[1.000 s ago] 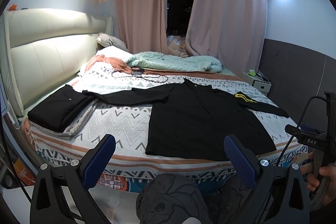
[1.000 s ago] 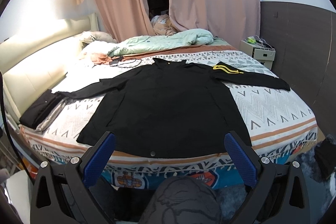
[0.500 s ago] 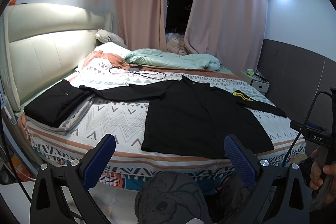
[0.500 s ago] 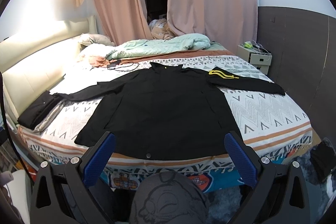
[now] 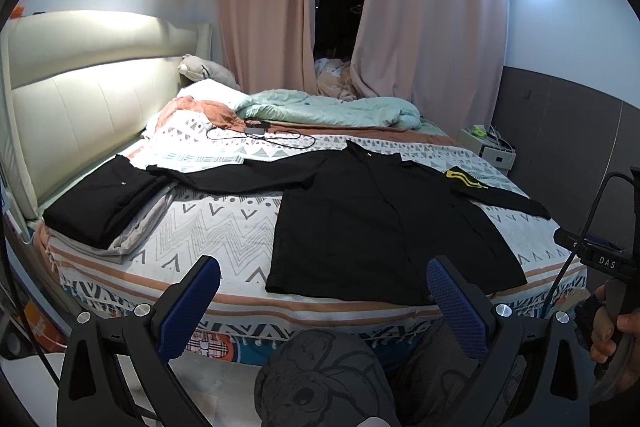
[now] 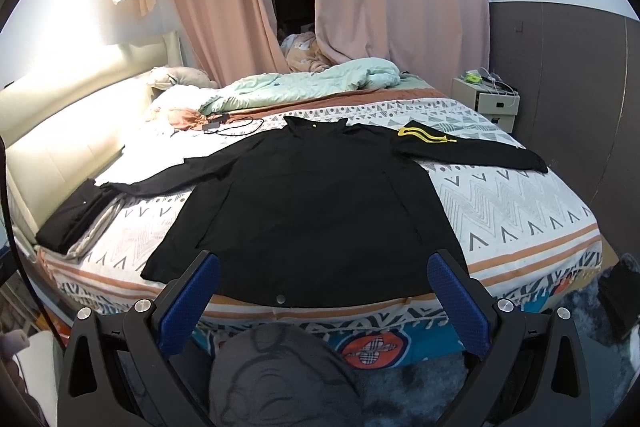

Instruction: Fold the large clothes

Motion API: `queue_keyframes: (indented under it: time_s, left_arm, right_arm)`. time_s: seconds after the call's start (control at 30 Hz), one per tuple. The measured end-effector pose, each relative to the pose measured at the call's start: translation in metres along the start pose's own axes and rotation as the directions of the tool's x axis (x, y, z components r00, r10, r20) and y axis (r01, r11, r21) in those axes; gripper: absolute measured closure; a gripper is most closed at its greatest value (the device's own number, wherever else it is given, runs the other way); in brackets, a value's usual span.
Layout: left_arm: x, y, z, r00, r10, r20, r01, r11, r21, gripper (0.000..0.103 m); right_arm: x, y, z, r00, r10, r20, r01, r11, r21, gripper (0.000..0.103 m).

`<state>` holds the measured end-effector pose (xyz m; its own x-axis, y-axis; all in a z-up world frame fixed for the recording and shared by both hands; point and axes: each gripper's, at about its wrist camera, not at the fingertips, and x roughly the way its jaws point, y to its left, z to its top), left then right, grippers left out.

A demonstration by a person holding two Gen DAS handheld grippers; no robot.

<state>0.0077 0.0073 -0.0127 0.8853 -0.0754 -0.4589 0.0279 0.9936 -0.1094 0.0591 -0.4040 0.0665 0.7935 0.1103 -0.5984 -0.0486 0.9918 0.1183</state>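
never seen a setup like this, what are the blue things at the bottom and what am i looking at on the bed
No robot here: a person holds a hand tool in each hand, each with a camera looking out along its jaws. The blue pads are those jaws. One picture is from the left gripper, the other from the right gripper. Both are open and hold nothing. On the bed a black long-sleeved shirt lies spread flat, sleeves out. Folded dark clothes sit stacked near the headboard, with a green duvet bunched at the far side.
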Motion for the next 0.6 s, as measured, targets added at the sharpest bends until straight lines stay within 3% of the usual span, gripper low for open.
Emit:
queue_keyframes:
  time_s: [0.6]
  left_arm:
    - [0.057,0.01,0.016,0.998,0.029,-0.061,-0.03,1.0,-0.008,0.0]
  right_arm:
    - [0.064,0.008,0.016,0.998,0.044,-0.053,-0.043,0.999,0.018,0.0]
